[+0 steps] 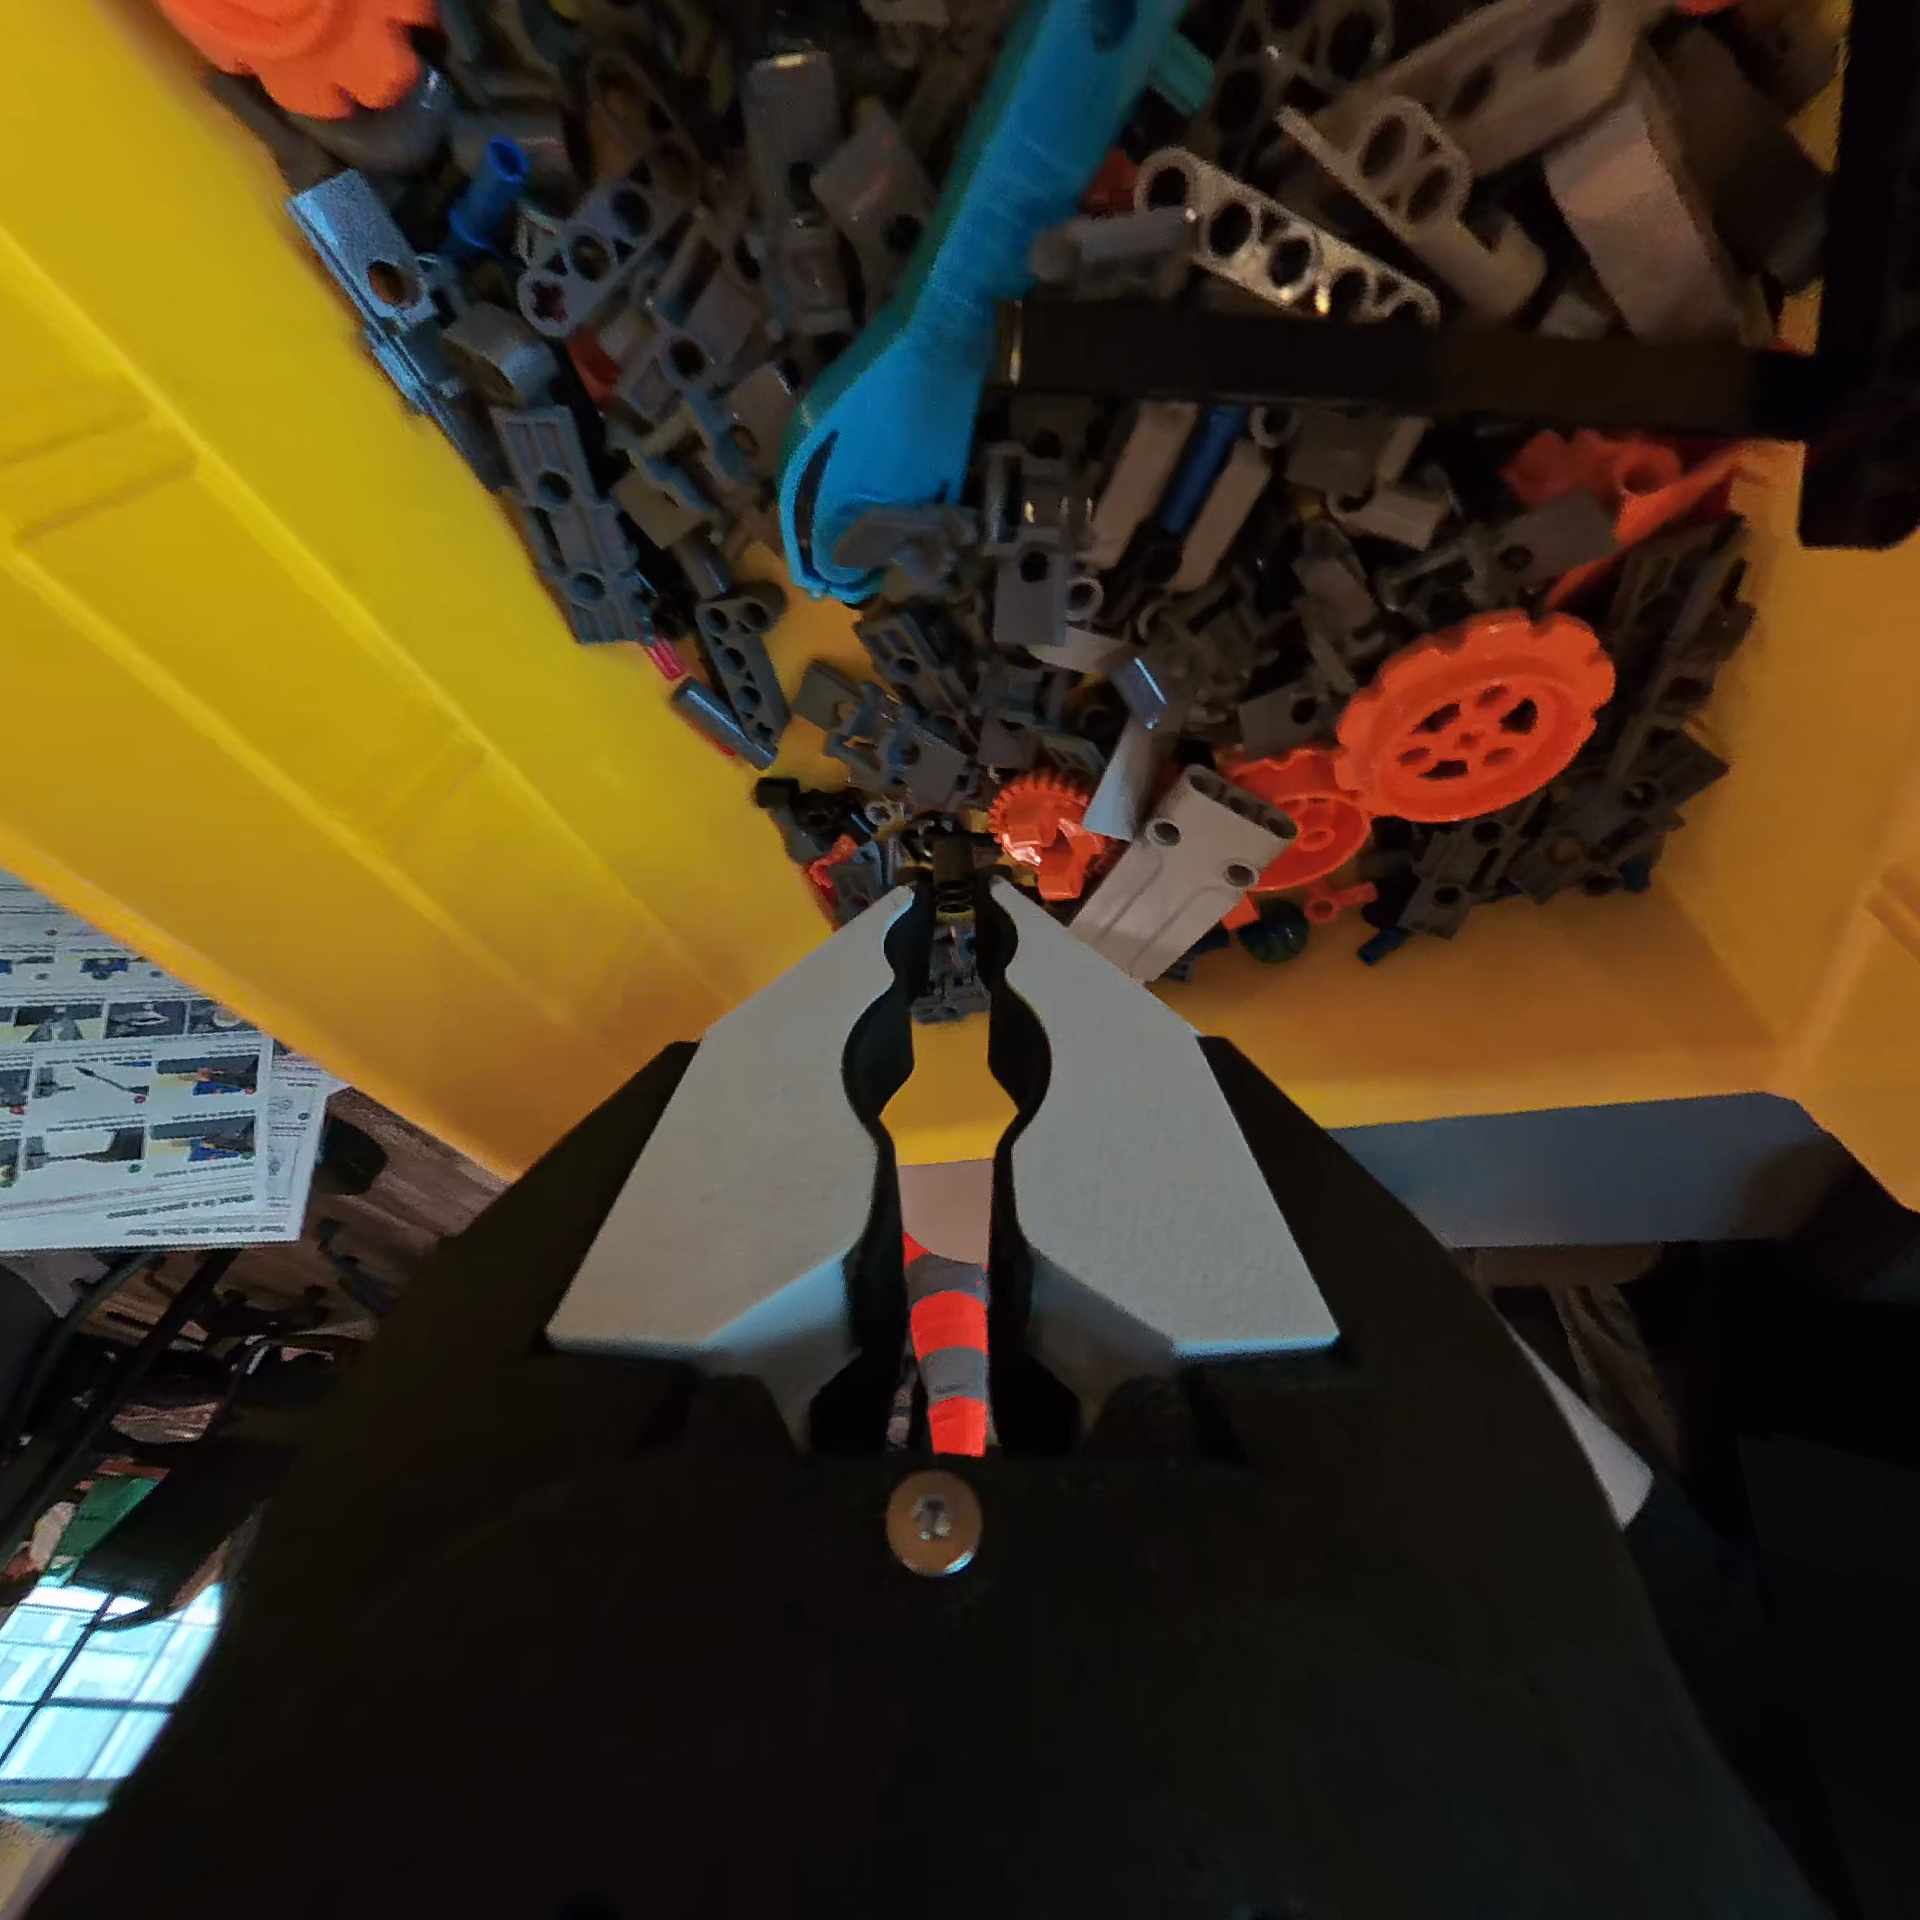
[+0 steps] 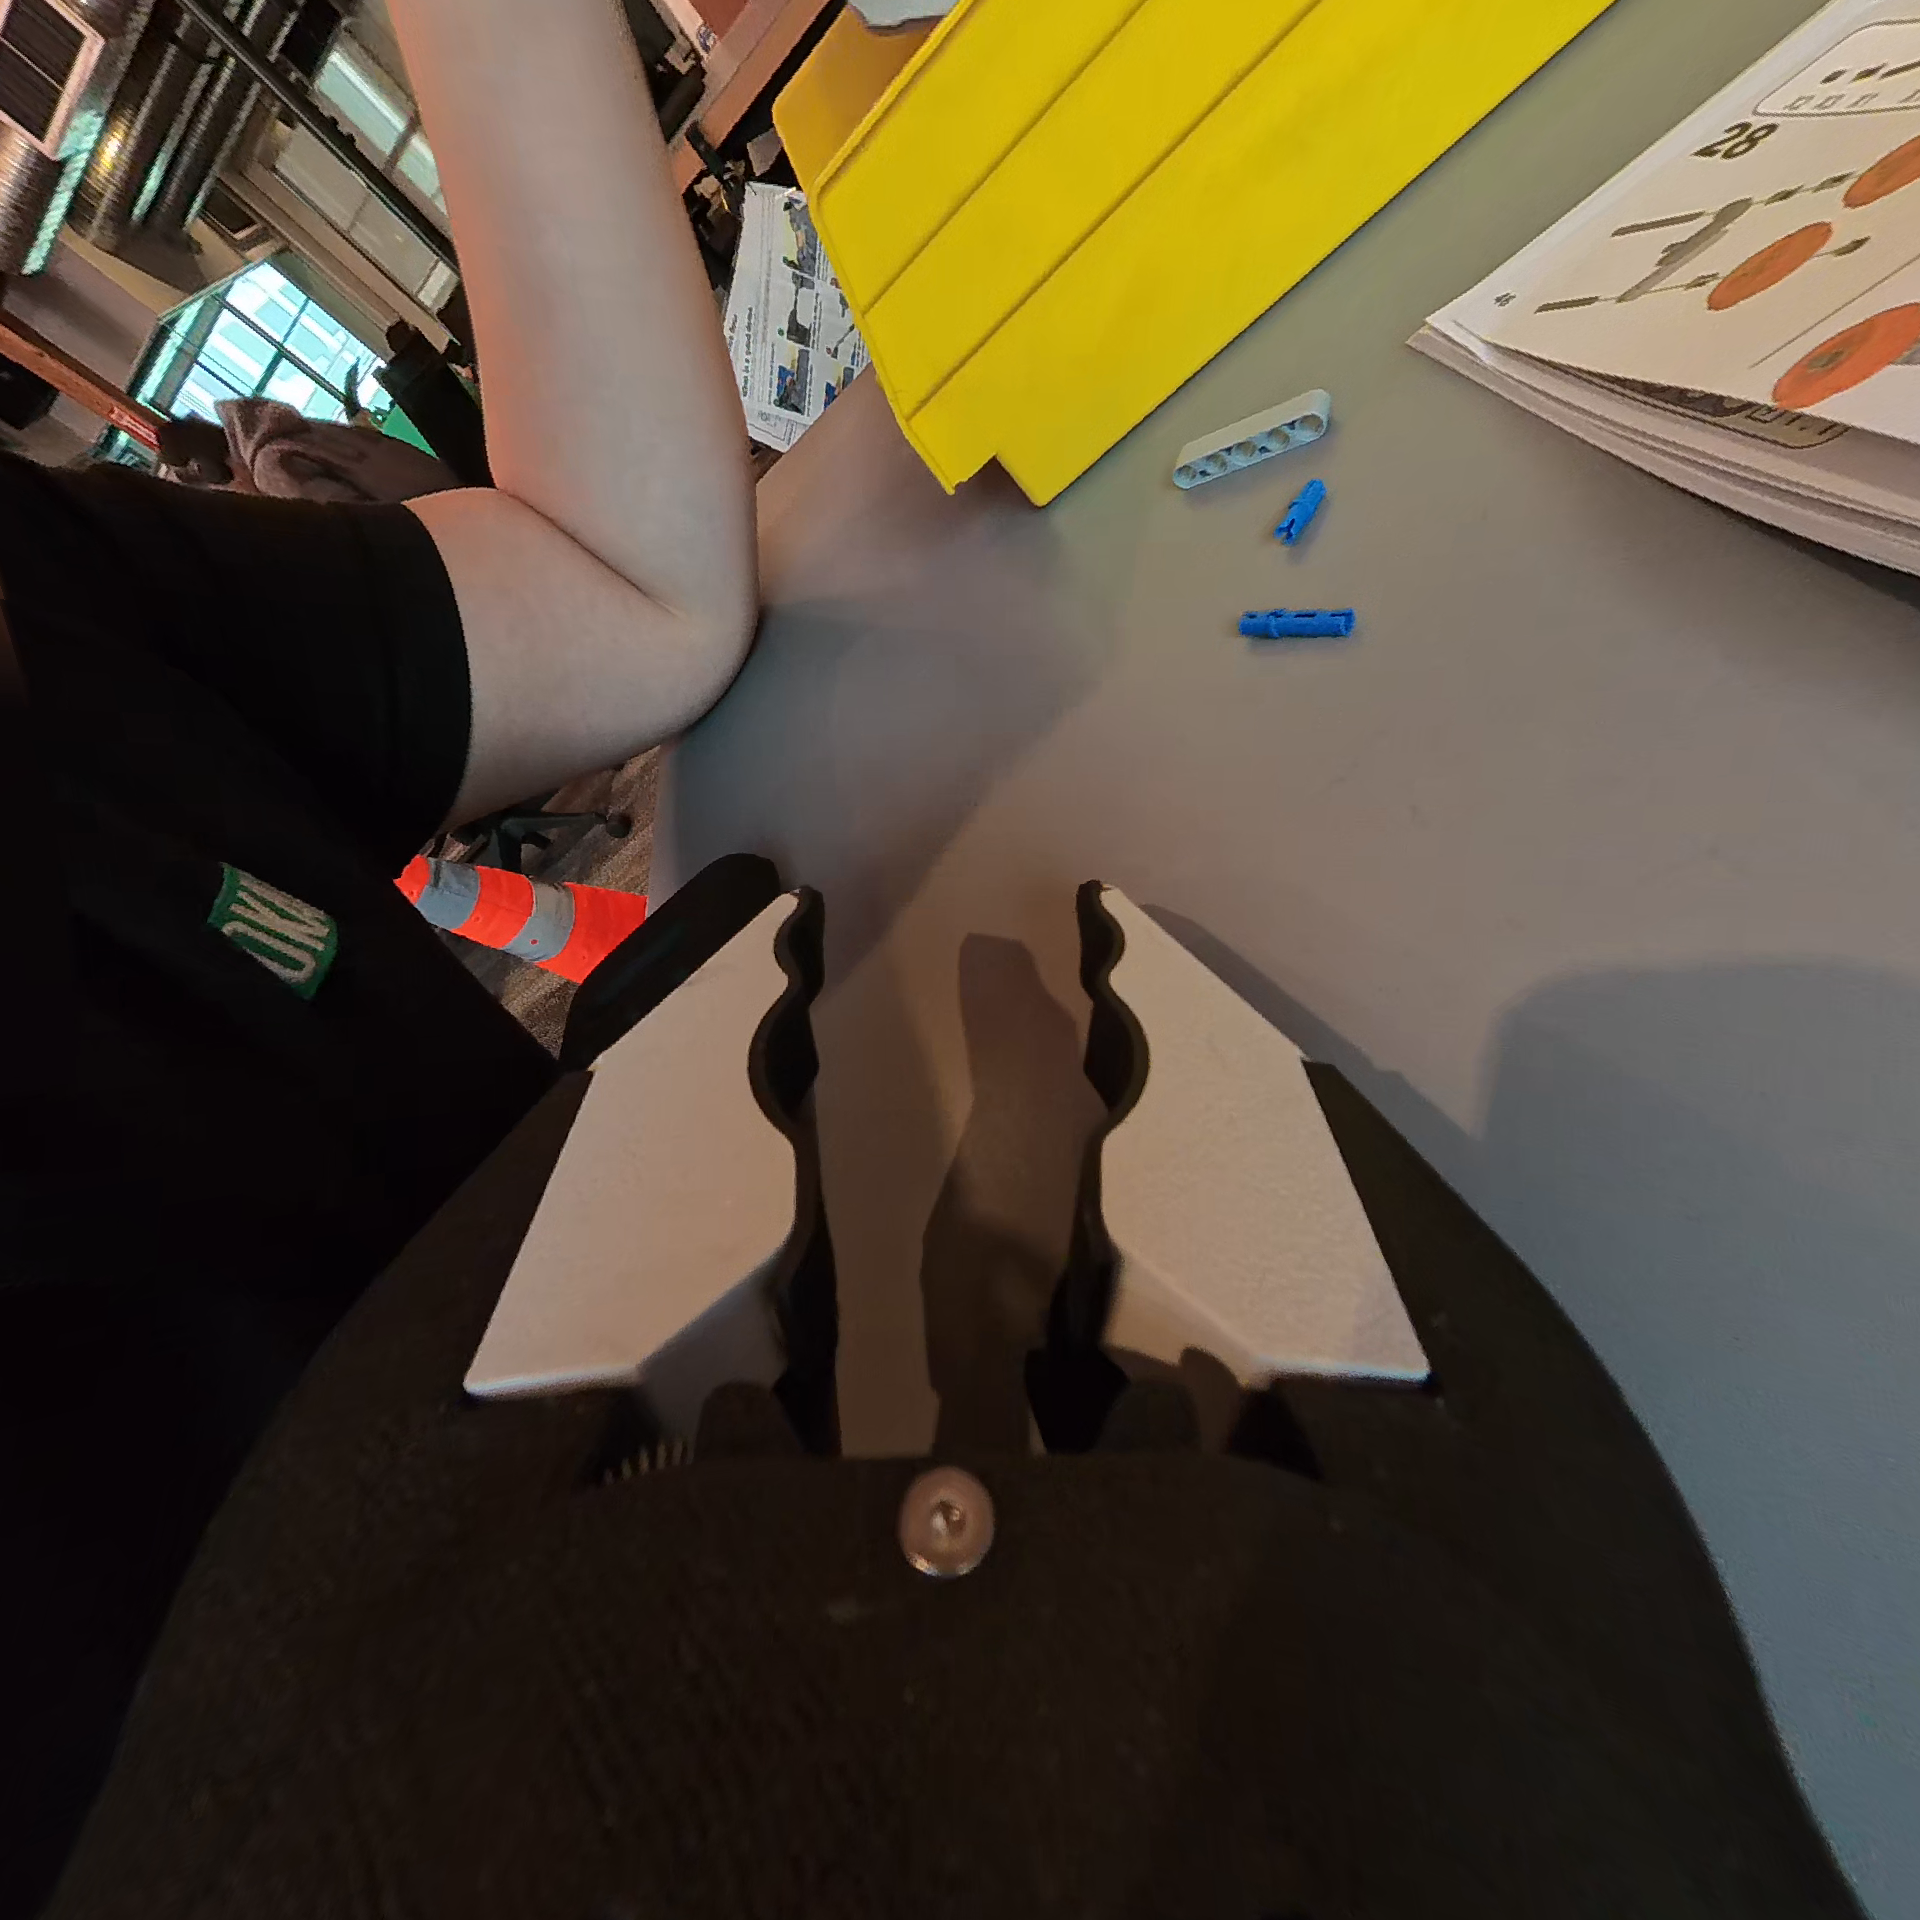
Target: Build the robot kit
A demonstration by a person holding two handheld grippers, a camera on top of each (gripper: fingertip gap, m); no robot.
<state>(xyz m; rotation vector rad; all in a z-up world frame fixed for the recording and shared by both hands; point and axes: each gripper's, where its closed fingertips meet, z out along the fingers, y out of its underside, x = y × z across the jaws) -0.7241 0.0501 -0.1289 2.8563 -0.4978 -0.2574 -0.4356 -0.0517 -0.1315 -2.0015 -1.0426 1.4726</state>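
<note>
Grey table (image 2: 1455, 831), yellow bin (image 1: 312, 623) at far edge; left gripper (image 1: 951, 899) pinching small dark piece (image 1: 951, 868); right gripper (image 2: 948, 904) wide, empty.

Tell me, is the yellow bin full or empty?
Partly full. The bin holds a heap of grey parts and orange wheels, but bare yellow floor shows beside them.

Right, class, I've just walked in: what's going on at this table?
The left gripper is down in a yellow bin of grey and orange building parts, nearly closed on a small dark piece. The right gripper hovers open and empty over the grey table, where a grey beam and two blue pins lie.
</note>
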